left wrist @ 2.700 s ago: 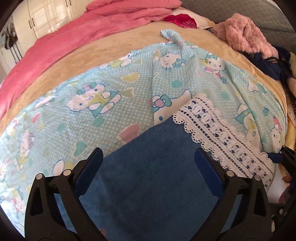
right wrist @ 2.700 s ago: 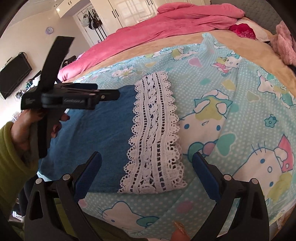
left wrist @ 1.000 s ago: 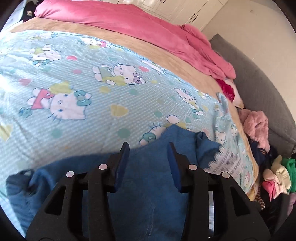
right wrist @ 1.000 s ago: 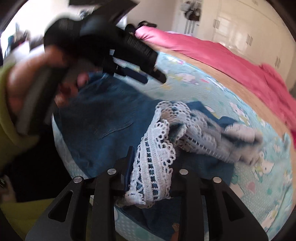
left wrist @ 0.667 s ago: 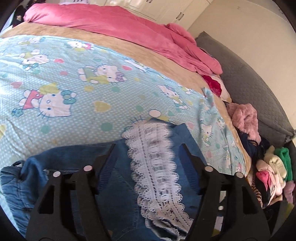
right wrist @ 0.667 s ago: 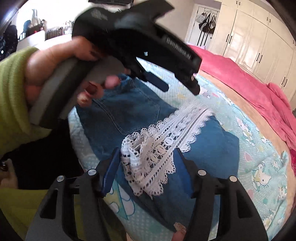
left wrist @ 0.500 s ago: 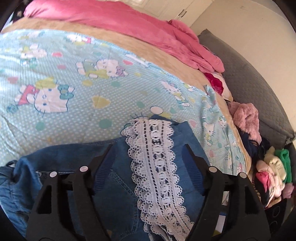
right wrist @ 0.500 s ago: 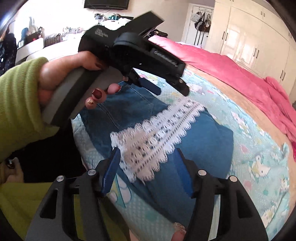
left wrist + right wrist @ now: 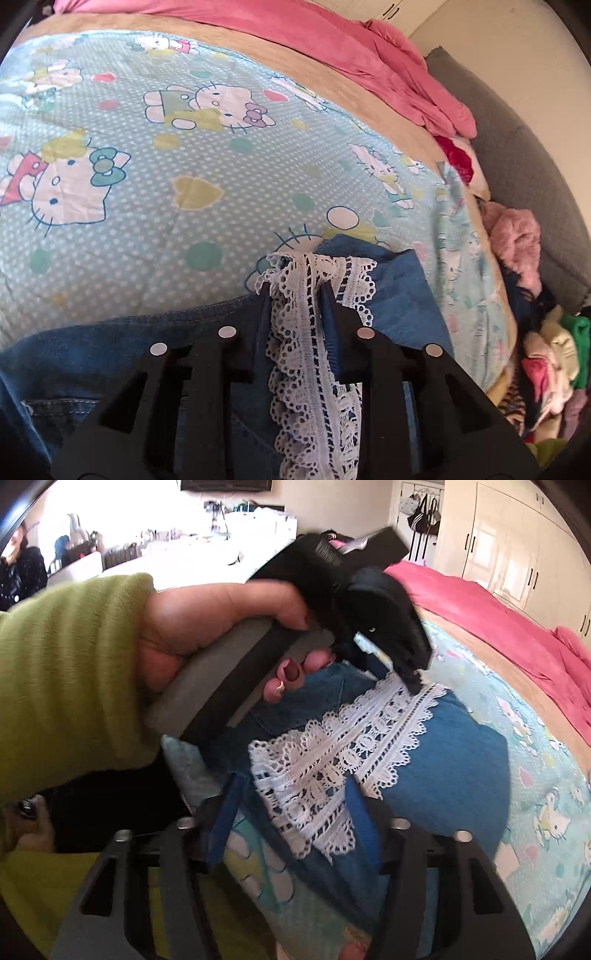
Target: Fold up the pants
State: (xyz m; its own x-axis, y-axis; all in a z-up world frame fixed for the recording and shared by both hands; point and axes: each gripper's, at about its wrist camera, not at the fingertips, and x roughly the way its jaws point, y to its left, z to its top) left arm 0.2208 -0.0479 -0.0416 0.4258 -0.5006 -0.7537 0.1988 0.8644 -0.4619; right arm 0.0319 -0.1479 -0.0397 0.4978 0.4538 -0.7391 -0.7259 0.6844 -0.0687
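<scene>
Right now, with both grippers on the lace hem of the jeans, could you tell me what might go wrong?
1. The left gripper has just closed its jaws on the lace trim alone; a pull could snag it.
2. The right gripper, also just closing, straddles the bunched lace, so the jeans may crease.

Pants (image 9: 110,354) folded on the sheet (image 9: 177,221) at the bed's near edge, lace hem (image 9: 317,369) on top, left gripper (image 9: 295,291) at its far end, right gripper (image 9: 291,786) at its near end, blanket (image 9: 332,40) behind, clothes pile (image 9: 546,354) at the right.
</scene>
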